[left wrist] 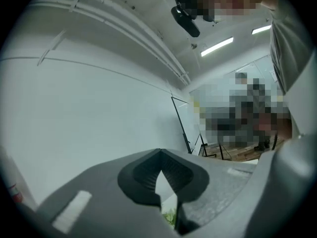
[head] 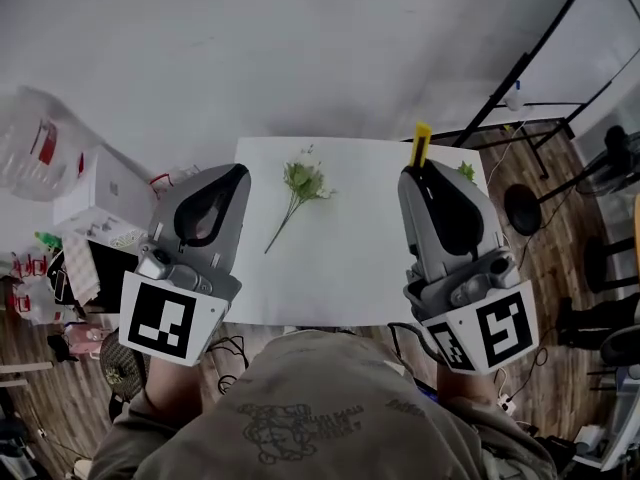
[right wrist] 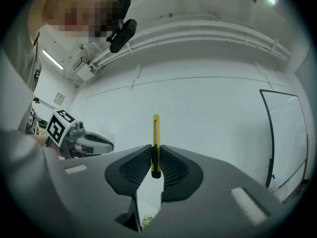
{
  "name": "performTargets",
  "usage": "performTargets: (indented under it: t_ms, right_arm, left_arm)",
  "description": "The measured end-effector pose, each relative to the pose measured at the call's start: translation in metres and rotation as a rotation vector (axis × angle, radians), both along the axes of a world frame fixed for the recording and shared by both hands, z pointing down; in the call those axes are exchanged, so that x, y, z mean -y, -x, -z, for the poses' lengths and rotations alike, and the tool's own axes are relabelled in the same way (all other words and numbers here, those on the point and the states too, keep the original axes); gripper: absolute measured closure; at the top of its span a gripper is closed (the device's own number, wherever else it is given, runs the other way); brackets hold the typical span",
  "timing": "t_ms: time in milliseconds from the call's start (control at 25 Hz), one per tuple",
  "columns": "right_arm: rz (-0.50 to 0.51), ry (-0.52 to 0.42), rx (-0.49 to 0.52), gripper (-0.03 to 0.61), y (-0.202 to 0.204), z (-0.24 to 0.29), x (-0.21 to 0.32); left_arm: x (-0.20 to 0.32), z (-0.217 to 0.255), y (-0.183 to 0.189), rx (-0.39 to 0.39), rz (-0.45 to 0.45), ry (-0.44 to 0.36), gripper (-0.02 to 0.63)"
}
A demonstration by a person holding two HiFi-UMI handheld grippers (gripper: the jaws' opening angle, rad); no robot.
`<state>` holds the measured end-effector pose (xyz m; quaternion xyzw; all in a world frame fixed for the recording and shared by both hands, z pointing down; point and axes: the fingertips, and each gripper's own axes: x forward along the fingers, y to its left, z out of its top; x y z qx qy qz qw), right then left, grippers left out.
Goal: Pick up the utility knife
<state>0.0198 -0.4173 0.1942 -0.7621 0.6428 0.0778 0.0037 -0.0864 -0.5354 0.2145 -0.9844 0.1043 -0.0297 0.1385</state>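
Note:
A slim yellow utility knife (right wrist: 156,143) stands upright between the jaws of my right gripper (right wrist: 156,158), which is shut on its lower end. In the head view the yellow utility knife (head: 421,144) sticks out past the tip of the right gripper (head: 424,168), held high over the white table (head: 350,268). My left gripper (head: 238,173) is raised at the table's left side. Its jaws meet at the tips in the left gripper view (left wrist: 159,152) with nothing between them.
A green plant sprig (head: 300,190) lies on the white table between the two grippers. A second bit of greenery (head: 466,171) shows at the table's right. Boxes and clutter (head: 90,208) sit on the floor at left, a black stand (head: 520,78) at right.

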Motion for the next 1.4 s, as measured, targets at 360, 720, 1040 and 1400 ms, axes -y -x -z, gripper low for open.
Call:
performTargets:
  t_ms: [360,720,1040,1400]
  right_arm:
    - [-0.013,0.042,0.067,0.499,0.001,-0.029,-0.022]
    - [-0.008,0.21,0.111,0.499,0.008,-0.101,-0.018]
    - [-0.01,0.222,0.128,0.499,0.007,-0.106,-0.017]
    - [-0.002,0.228,0.142,0.499,0.009,-0.112,-0.016]
  left_arm:
    - [-0.017,-0.03,-0.001,0.057,-0.035,0.039,0.614]
    - [-0.017,-0.089,0.005,0.154,-0.024,0.106,0.614]
    - [-0.01,-0.095,0.013,0.149,0.014,0.144,0.614]
    - [-0.014,-0.091,0.015,0.162,0.017,0.139,0.614]
